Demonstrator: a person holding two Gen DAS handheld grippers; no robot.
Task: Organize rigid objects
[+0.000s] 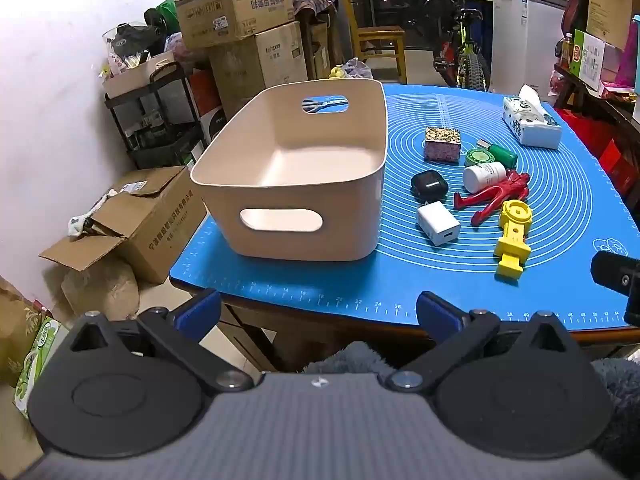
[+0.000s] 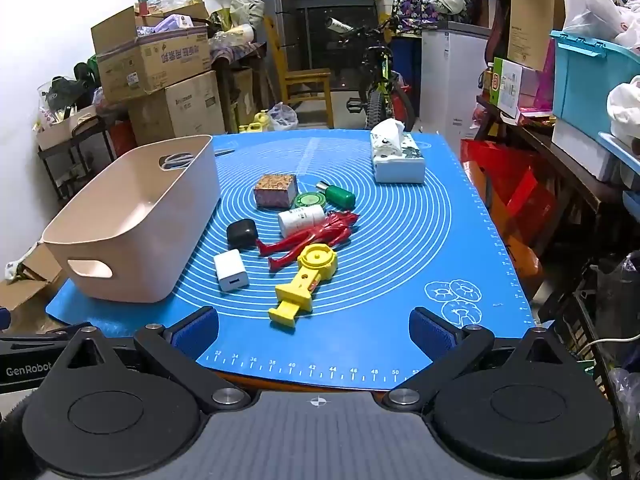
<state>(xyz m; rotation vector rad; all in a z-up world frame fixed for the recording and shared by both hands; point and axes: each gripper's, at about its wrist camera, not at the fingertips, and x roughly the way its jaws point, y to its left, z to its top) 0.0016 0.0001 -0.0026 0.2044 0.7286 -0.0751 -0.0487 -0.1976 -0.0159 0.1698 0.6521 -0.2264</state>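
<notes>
An empty beige bin point(image 1: 296, 184) point(image 2: 132, 236) stands on the left of the blue mat point(image 1: 560, 208) point(image 2: 400, 248). Right of it lie a yellow toy point(image 1: 512, 236) point(image 2: 306, 284), a red figure point(image 1: 496, 196) point(image 2: 308, 236), a white charger point(image 1: 438, 224) point(image 2: 231, 270), a black case point(image 1: 429, 185) point(image 2: 241, 232), a white bottle point(image 1: 484, 176) point(image 2: 301, 219), a green bottle point(image 1: 502, 154) point(image 2: 340, 197), a green round tin point(image 1: 479, 157) point(image 2: 309, 200) and a patterned box point(image 1: 442, 144) point(image 2: 276, 191). My left gripper point(image 1: 318, 314) and right gripper point(image 2: 314, 332) are open and empty at the near table edge.
A tissue box point(image 1: 530, 122) point(image 2: 396, 156) sits at the mat's far right. Scissors point(image 1: 324, 104) lie behind the bin. Cardboard boxes point(image 1: 236, 4), a black cart point(image 1: 160, 120), a wooden chair point(image 2: 300, 80) and a bicycle point(image 2: 380, 80) surround the table.
</notes>
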